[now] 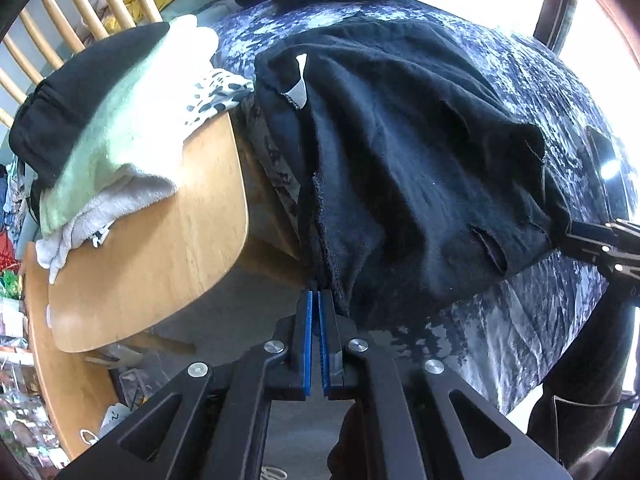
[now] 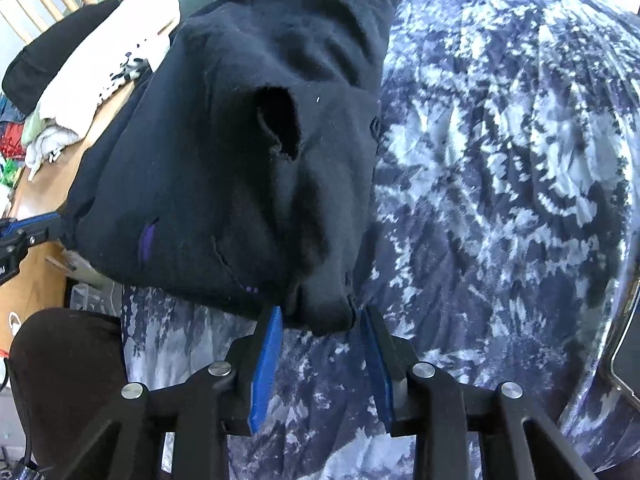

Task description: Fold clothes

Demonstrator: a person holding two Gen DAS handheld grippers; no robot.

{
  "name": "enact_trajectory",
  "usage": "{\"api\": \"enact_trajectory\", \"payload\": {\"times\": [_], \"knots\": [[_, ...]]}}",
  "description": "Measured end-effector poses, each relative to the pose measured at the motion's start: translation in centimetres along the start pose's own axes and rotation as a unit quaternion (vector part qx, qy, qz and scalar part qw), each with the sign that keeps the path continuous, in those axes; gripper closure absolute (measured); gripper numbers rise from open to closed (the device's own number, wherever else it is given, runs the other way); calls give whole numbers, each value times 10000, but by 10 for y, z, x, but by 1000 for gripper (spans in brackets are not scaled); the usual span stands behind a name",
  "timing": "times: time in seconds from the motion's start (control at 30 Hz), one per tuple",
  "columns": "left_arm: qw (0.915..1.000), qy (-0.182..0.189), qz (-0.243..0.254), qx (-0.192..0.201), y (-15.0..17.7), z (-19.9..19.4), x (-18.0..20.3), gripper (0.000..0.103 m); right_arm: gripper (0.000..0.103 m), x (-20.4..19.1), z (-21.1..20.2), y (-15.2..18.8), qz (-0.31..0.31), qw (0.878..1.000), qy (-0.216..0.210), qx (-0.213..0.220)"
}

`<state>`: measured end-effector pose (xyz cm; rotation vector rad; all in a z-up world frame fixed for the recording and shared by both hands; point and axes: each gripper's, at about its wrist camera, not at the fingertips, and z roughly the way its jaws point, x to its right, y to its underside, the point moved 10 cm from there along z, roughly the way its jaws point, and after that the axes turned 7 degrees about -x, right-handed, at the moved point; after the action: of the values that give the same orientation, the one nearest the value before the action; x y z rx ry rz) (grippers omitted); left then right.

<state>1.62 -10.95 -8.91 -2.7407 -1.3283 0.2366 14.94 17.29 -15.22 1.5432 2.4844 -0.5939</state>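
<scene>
Black fleece garment [image 1: 420, 152], rumpled, hem pinched in left tongs [image 1: 316, 294], right tongs [image 2: 320, 316] parted around corner.

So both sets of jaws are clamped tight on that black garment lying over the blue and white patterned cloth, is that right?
Not quite. Only the left gripper is clamped shut on the black garment. The right wrist view shows the right gripper with its jaws apart, a corner of the garment sitting loosely between them. The garment does lie over the blue and white patterned cloth.
</scene>
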Motion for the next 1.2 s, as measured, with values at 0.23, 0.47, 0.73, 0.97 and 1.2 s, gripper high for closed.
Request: {"api": "enact_trajectory", "payload": {"times": [0.23,0.47,0.73,0.97,1.2], "knots": [[9999,-72,51,89,7,-2,9,100,69,-7,-39,-12,-206,9944,-75,1030],[9993,-224,83,299,7,-42,-3,100,61,-22,-79,-14,-443,9840,-98,1723],[9970,-443,69,625,32,-109,-5,100,61,-36,-112,-4,-533,9762,-158,2095],[9947,-849,122,564,86,-151,-16,94,47,-46,-139,32,-535,9810,-803,1683],[9966,-800,-86,182,139,-129,-21,73,42,-36,-124,70,-304,9869,-1025,1205]]}}
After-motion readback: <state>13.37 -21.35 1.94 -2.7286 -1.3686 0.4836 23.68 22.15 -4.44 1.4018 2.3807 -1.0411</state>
